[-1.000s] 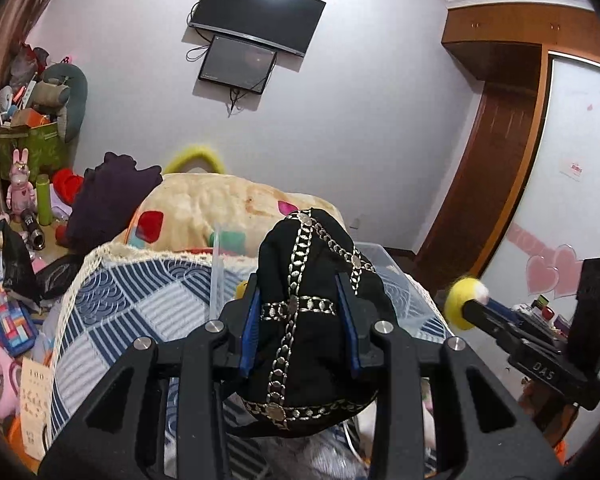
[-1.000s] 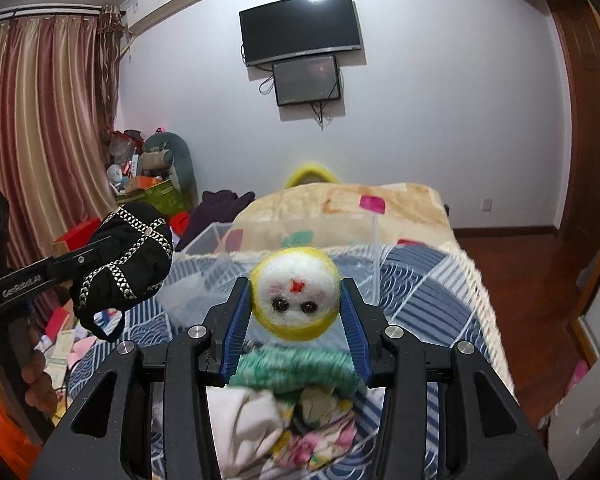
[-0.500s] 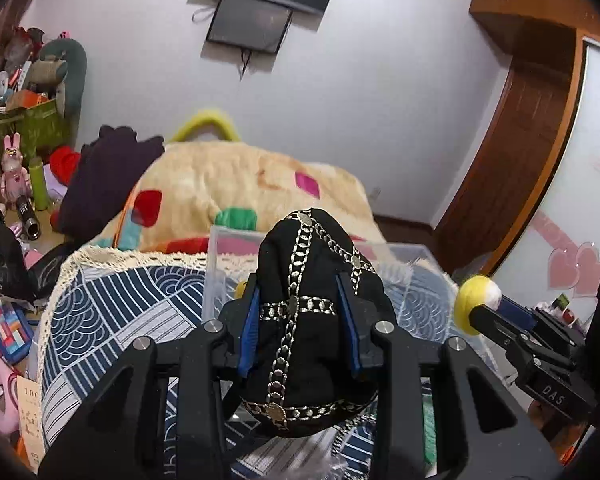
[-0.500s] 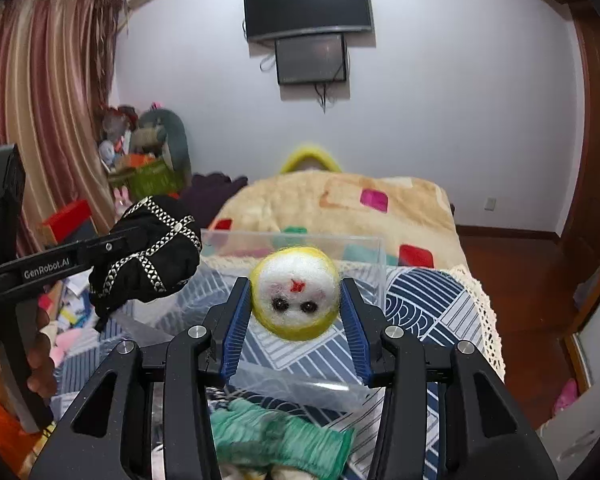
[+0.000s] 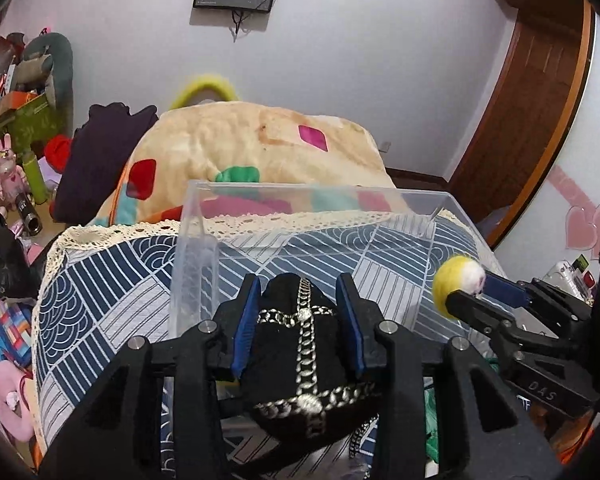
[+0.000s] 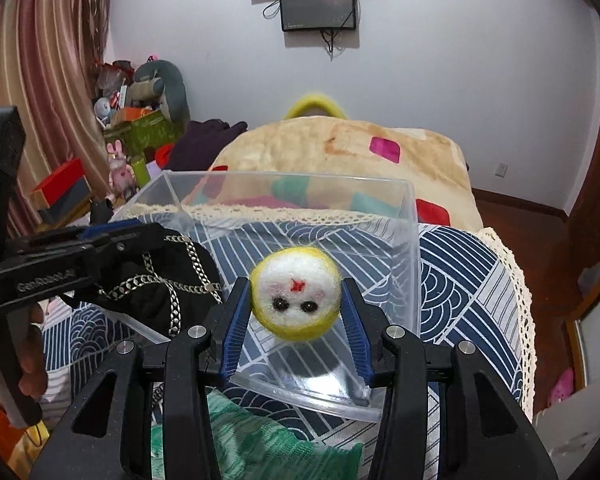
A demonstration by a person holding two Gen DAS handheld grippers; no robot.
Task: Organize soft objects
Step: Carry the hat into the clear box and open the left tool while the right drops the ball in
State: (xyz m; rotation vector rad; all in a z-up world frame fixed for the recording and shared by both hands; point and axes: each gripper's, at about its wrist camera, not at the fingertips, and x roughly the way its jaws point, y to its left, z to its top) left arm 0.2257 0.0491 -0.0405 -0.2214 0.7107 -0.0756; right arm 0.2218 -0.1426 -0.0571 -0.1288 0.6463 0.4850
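My left gripper (image 5: 300, 320) is shut on a black fabric pouch with silver chain trim (image 5: 300, 360), held at the near left edge of a clear plastic box (image 5: 196, 240) on the bed. My right gripper (image 6: 296, 312) is shut on a yellow and white felt ball with a face (image 6: 296, 298), held over the box's (image 6: 414, 240) near side. The ball (image 5: 458, 282) and right gripper show at the right of the left wrist view. The pouch (image 6: 168, 280) and left gripper show at the left of the right wrist view.
The box stands on a blue and white patterned bedspread (image 5: 100, 280). A beige blanket with coloured patches (image 6: 340, 152) lies behind it. Green knitted fabric (image 6: 268, 440) lies below my right gripper. Clutter and toys (image 5: 16, 160) fill the left side. A wooden door (image 5: 540, 100) is at right.
Both grippers have moved forward and down toward the clear box, still holding their objects. The box now fills the middle of both views.
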